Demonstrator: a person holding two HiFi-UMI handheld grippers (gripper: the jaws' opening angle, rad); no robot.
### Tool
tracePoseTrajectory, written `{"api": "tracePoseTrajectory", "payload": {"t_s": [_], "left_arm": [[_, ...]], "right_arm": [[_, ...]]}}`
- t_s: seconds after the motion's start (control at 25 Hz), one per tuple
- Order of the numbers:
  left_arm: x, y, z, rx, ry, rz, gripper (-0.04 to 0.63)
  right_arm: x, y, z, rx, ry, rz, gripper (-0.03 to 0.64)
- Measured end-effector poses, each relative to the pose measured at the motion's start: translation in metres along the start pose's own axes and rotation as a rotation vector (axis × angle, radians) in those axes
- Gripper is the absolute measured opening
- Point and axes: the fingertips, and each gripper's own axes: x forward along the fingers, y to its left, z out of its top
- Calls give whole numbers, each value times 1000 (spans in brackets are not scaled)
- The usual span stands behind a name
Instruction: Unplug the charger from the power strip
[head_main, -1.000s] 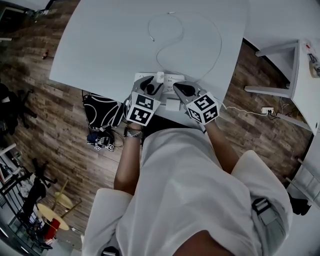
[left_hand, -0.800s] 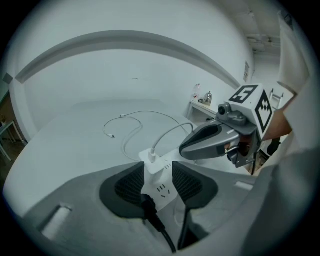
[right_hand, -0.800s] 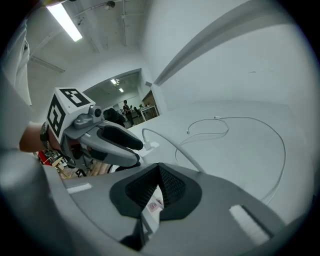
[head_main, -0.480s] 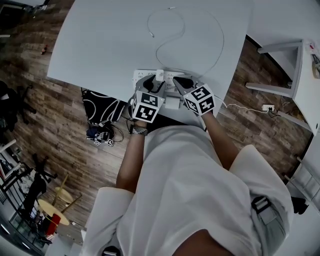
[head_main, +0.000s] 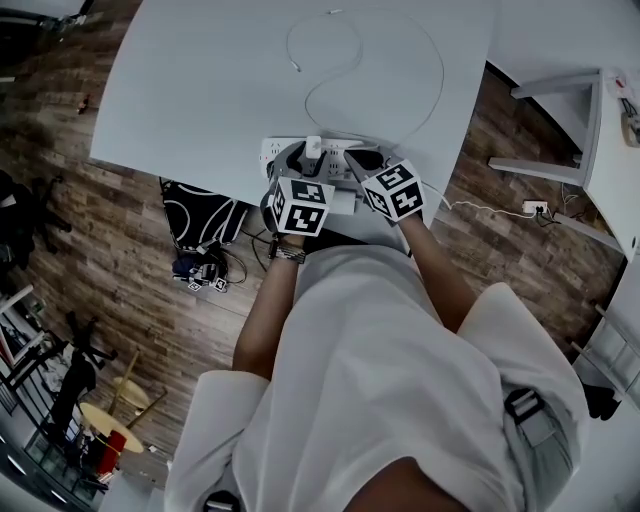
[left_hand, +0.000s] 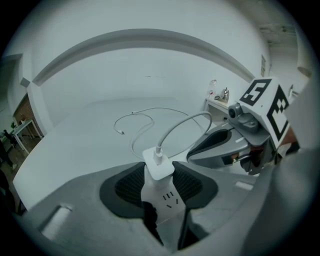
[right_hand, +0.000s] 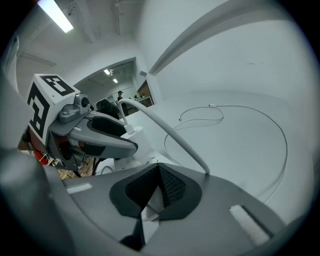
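On top of the power strip (left_hand: 169, 199), the left gripper (left_hand: 160, 172) has its jaws pressed against both sides of the plugged-in charger (left_hand: 159, 162), while at the strip's right end the right gripper (right_hand: 159, 175) has its jaws drawn together at the tips. Unless the strip is pinned down, it would likely lift with the charger, or the pads (left_hand: 130, 185) could slip off the smooth casing. Only the left gripper view shows that grip; the head view hides it under the marker cubes (head_main: 300, 205) but shows the cable (head_main: 437, 60) trailing beyond the strip.
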Motion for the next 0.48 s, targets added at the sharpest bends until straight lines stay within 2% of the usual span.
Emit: {"api": "tracePoseTrajectory", "payload": {"t_s": [0.28,0.48], "left_arm": [[5,2,1,0,0,79,170],[2,4,-1,-13,-1,57,169]], "right_arm": [[0,-2,0,7,-3,9,2],[1,1,1,40,-6,21,2]]}}
